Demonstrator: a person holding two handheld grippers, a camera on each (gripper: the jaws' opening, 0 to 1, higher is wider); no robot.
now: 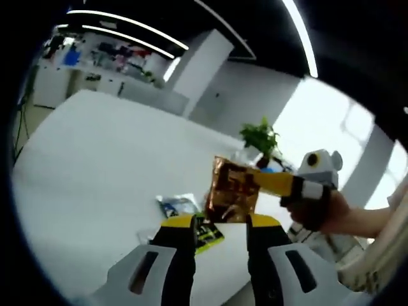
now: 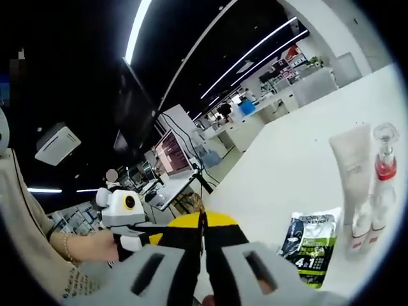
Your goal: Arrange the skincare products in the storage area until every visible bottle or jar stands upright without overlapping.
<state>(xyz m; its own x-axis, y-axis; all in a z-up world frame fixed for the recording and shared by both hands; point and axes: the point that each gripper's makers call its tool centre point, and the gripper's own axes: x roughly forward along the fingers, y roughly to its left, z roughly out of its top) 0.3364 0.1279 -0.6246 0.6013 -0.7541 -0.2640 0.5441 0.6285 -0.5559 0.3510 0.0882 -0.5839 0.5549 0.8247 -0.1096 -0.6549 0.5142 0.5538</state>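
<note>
In the left gripper view my right gripper [image 1: 258, 181] comes in from the right, held by a hand [image 1: 322, 213]. It is shut on the edge of a shiny copper foil packet [image 1: 231, 199], which hangs above the white table [image 1: 108, 172]. My left gripper [image 1: 220, 224] is open just below the packet, nothing between its jaws. Under it lie a green-black sachet [image 1: 208, 234] and a blue-white packet [image 1: 178, 204]. In the right gripper view my right gripper [image 2: 204, 222] has its jaws pressed together. A white tube [image 2: 351, 167] and a clear bottle with a red middle [image 2: 383, 160] stand beside a flat green-black sachet [image 2: 312, 246].
A potted plant [image 1: 261, 136] stands on the table behind the foil packet. In the right gripper view the left gripper's white housing [image 2: 121, 207] and the hand holding it sit at the left. Desks with monitors [image 2: 171, 153] lie beyond the table edge.
</note>
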